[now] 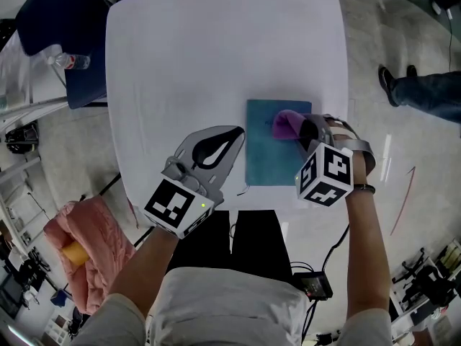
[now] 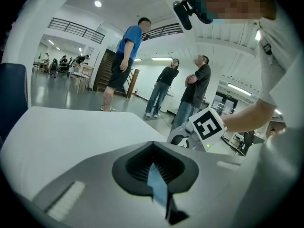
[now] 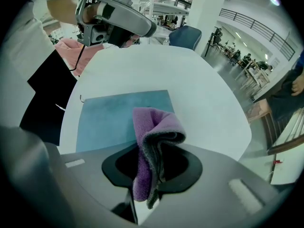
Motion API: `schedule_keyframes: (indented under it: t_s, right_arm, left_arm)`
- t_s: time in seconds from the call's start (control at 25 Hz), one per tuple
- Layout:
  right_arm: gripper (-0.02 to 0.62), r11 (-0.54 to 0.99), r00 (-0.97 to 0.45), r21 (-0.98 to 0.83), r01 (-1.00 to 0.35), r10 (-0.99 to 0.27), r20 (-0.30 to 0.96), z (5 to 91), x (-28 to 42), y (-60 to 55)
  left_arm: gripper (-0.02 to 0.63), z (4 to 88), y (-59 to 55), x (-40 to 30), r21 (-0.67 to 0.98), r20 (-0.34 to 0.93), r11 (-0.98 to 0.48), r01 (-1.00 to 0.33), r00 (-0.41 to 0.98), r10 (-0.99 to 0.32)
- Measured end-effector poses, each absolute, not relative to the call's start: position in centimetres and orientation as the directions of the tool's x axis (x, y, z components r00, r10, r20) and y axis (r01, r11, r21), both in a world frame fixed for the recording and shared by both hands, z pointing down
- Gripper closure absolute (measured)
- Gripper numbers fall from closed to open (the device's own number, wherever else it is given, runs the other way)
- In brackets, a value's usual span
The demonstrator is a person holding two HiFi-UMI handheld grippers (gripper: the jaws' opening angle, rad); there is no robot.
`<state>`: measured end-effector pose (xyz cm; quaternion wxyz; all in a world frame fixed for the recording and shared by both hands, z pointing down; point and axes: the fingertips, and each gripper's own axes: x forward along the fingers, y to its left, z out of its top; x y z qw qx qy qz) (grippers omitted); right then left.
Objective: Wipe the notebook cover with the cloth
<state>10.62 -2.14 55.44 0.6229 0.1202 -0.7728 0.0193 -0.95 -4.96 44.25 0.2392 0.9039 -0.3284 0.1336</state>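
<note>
A teal notebook (image 1: pixel 263 157) lies flat on the white table (image 1: pixel 202 56), near its front right edge. My right gripper (image 1: pixel 302 130) hovers over the notebook's far right part, shut on a folded purple cloth (image 1: pixel 285 124). In the right gripper view the cloth (image 3: pixel 154 127) hangs out of the jaws of the right gripper (image 3: pixel 147 175), just above the notebook (image 3: pixel 114 118). My left gripper (image 1: pixel 240 130) is at the notebook's left edge, jaws together. In the left gripper view, only a thin bluish sliver shows at the seam of the left gripper (image 2: pixel 154 165).
A blue chair (image 1: pixel 57 20) and a water bottle (image 1: pixel 72 62) stand off the table's far left. A pink bundle (image 1: pixel 86 244) lies on the floor at the left. A person's legs (image 1: pixel 425 92) are at the right, and several people (image 2: pixel 161 89) stand beyond the table.
</note>
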Motion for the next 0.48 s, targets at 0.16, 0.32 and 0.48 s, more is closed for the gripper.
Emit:
schedule_keyframes:
  t_s: [0.16,0.32,0.48]
  right_arm:
    - [0.482,0.972,-0.194,0.113,-0.206,-0.154,0.969,55.4,10.6,-1.1]
    - [0.482,0.975,-0.194,0.088,-0.206,-0.129,0.972,55.5,10.7,0.2]
    - [0.482,0.976,-0.193,0.068,-0.206,-0.109,0.975,55.5,10.6,1.6]
  left_arm:
    - [0.604,44.1,-4.6,-0.7,0.341,0.397,-0.68,-0.649,0.755,-0.522]
    - [0.604,43.9,-4.3,-0.3,0.339,0.394,-0.69,-0.64,0.762,-0.513]
    - [0.604,43.9,-3.8,0.1,0.338,0.393,-0.699,-0.63,0.77,-0.503]
